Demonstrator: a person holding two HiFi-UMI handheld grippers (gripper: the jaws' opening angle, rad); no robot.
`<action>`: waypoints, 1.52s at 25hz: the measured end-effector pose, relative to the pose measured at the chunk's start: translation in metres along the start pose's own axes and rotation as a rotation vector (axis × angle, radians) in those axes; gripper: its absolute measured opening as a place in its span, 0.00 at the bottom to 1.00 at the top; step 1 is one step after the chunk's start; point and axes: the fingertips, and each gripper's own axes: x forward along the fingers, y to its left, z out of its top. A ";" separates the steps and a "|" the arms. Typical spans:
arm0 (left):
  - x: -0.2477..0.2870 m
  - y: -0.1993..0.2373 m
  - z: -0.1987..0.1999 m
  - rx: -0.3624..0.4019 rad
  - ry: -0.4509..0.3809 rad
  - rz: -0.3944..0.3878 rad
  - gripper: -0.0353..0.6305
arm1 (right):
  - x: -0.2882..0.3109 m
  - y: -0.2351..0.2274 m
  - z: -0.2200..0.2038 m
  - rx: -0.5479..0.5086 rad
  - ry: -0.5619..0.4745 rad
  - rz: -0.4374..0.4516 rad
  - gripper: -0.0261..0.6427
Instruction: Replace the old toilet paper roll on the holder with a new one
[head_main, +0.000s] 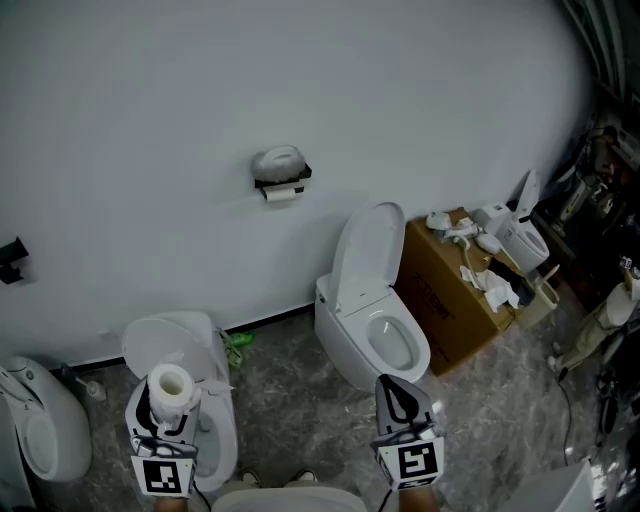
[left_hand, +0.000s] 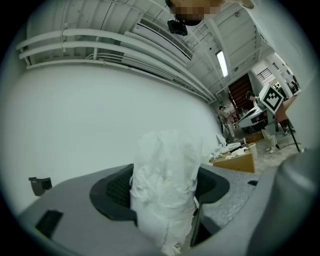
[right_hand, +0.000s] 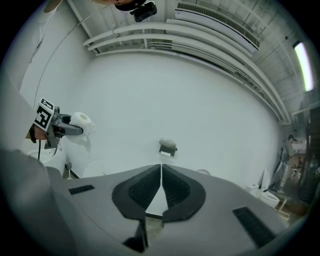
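The toilet paper holder is fixed to the white wall, with a domed cover and a thin old roll under it. It also shows small in the right gripper view as the holder, far ahead. My left gripper is at the bottom left, shut on a full new toilet paper roll that stands upright between its jaws. That white roll fills the left gripper view. My right gripper is at the bottom middle, shut and holding nothing.
A white toilet with its lid up stands against the wall, beside a cardboard box with white parts on top. Another toilet is under my left gripper, and a third fixture is at far left. Clutter lines the right edge.
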 end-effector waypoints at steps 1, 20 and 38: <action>0.000 -0.002 0.001 0.000 0.000 0.002 0.55 | -0.001 -0.002 -0.001 -0.007 0.001 0.000 0.04; 0.018 -0.064 0.010 0.019 0.006 0.008 0.55 | 0.011 -0.041 -0.026 -0.215 0.023 0.072 0.47; 0.142 -0.054 -0.038 -0.028 0.020 -0.058 0.55 | 0.108 -0.060 -0.058 -0.250 0.112 0.080 0.49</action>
